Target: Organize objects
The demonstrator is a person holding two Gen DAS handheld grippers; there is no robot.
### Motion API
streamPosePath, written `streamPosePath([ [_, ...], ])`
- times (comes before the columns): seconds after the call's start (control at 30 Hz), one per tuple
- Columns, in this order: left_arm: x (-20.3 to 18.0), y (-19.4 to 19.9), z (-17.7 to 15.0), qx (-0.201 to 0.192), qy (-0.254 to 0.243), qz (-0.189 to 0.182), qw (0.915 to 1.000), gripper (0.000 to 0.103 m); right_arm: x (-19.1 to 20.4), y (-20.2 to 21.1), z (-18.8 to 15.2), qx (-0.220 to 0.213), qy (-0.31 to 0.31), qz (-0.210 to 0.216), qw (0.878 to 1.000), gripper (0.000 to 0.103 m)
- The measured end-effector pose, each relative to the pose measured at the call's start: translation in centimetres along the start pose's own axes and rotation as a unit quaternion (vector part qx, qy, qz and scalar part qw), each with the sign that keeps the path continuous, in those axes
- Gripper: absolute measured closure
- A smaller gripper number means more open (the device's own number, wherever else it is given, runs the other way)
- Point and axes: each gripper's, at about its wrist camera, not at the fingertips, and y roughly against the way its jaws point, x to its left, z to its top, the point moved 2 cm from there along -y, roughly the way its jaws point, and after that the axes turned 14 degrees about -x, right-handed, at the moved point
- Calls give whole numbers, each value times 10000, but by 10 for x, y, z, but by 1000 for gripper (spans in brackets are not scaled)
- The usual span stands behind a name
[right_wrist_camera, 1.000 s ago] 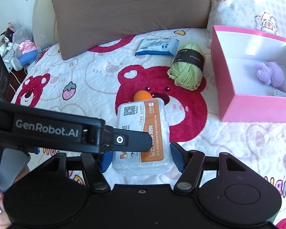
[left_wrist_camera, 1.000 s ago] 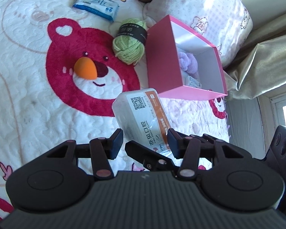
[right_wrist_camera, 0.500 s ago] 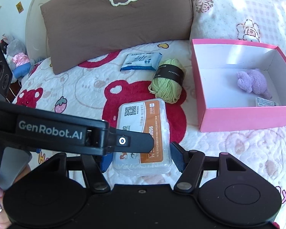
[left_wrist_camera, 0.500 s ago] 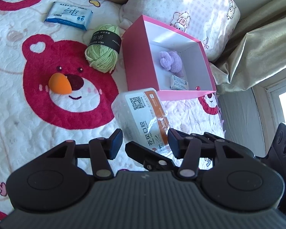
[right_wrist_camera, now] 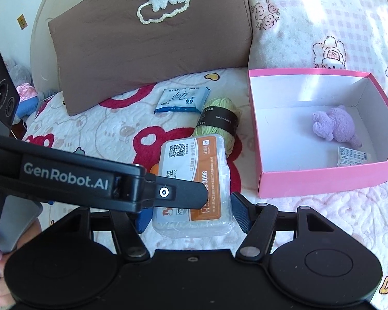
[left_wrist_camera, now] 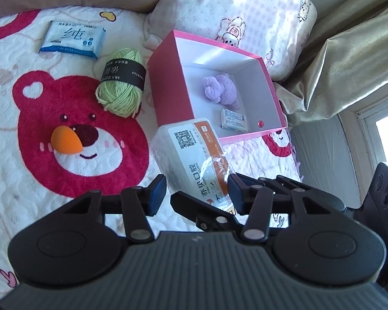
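My right gripper [right_wrist_camera: 191, 215] is shut on a clear plastic box with a white and orange label [right_wrist_camera: 194, 178], held above the bear blanket; the box also shows in the left wrist view [left_wrist_camera: 194, 155]. My left gripper [left_wrist_camera: 196, 193] is open and empty, its jaws spread beside the box, and it crosses the right wrist view as a black bar. The pink box [left_wrist_camera: 168, 82] lies right of the held box, with a purple plush [left_wrist_camera: 219, 87] and a small white packet [left_wrist_camera: 234, 121] inside. Green yarn [left_wrist_camera: 121, 87], an orange sponge [left_wrist_camera: 64, 139] and a blue wipes pack [left_wrist_camera: 72, 38] lie on the blanket.
A brown pillow [right_wrist_camera: 147, 38] and a pink checked pillow [right_wrist_camera: 323, 20] stand behind the objects. A gold curtain [left_wrist_camera: 349, 64] and a window edge are at the right. Soft toys [right_wrist_camera: 23, 95] sit beyond the bed's left side.
Both grippers have risen and tilted toward the pink box, with the plastic box still held. The inside of the pink box shows more fully now. Nothing was let go.
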Motion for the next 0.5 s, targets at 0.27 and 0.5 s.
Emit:
streamPosePath([
  [0.27, -18, -20, 22, -29, -179, -56, 9998, 53, -21, -3, 18, -175, -94, -63, 9998, 35],
  [0.5, -40, -34, 44, -20, -485, -106, 9988, 53, -41, -1, 36, -384, -226, -79, 9990, 35],
])
